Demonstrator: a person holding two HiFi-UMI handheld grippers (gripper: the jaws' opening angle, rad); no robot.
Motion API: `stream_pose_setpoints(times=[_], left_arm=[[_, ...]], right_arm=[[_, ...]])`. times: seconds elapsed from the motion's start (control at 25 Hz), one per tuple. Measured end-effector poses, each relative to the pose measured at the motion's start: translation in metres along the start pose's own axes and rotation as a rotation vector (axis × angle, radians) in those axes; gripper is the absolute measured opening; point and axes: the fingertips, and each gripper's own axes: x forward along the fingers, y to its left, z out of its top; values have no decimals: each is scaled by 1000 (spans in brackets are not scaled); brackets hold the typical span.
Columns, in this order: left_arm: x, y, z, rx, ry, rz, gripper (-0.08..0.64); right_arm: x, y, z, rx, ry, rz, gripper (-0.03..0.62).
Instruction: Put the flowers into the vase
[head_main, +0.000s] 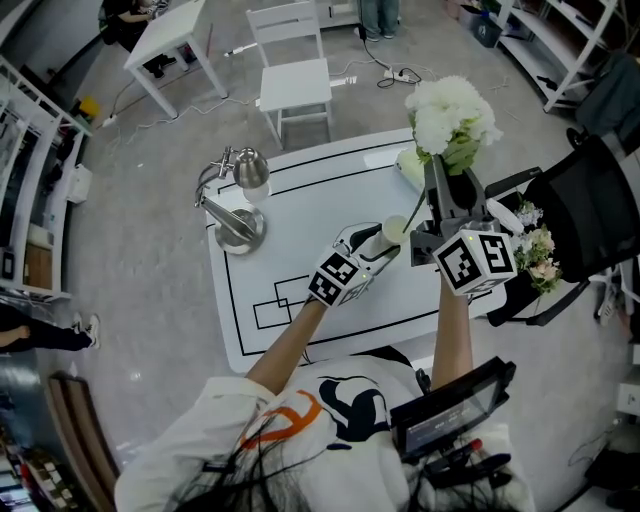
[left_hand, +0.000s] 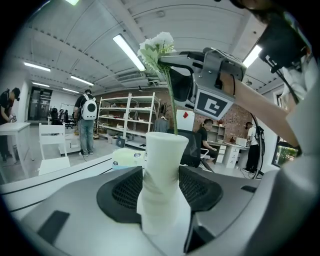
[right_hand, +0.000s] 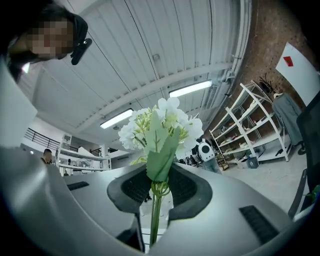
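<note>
A white vase (left_hand: 161, 175) stands upright between the jaws of my left gripper (left_hand: 161, 192), which is shut on its narrow waist. In the head view this left gripper (head_main: 384, 240) holds the vase (head_main: 393, 231) just above the white table (head_main: 300, 230). My right gripper (head_main: 440, 188) is shut on the green stem of a bunch of white flowers (head_main: 452, 118), held high to the right of the vase. The stem (left_hand: 172, 102) slants down and its lower end meets the vase mouth. In the right gripper view the flowers (right_hand: 161, 125) rise above the right gripper (right_hand: 155, 200).
A metal watering can (head_main: 247, 170) and a round metal piece (head_main: 237, 227) stand at the table's left. A pale packet (head_main: 409, 166) lies at the far right corner. More flowers (head_main: 538, 252) rest on a black chair to the right. A white chair (head_main: 294, 72) stands beyond the table.
</note>
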Motion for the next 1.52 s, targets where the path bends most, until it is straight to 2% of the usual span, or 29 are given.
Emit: stream_pose_setpoints(times=[0.16, 0.4, 0.56, 0.8, 0.96, 1.08, 1.32, 1.52], left_arm=[[1, 0, 1, -4, -4, 3, 218], [3, 0, 3, -7, -11, 5, 218], [2, 2, 1, -12, -13, 8, 218], [2, -1, 0, -14, -10, 3, 218], [2, 0, -1, -10, -2, 3, 218], [0, 0, -4, -10, 6, 4, 216], [-1, 2, -6, -15, 7, 5, 218], [-2, 0, -8, -7, 19, -1, 218]], right_arm=[[-3, 1, -20, 0, 2, 44, 92], [-18, -1, -46, 7, 59, 43, 94], [-27, 3, -64, -22, 118, 60, 100], [-45, 15, -98, -155, 285, 95, 106], [-53, 17, -118, -286, 401, 74, 121], [-59, 17, -130, -340, 475, 58, 135], [-72, 17, -145, -350, 564, 49, 219], [-79, 17, -146, -295, 584, 38, 259]])
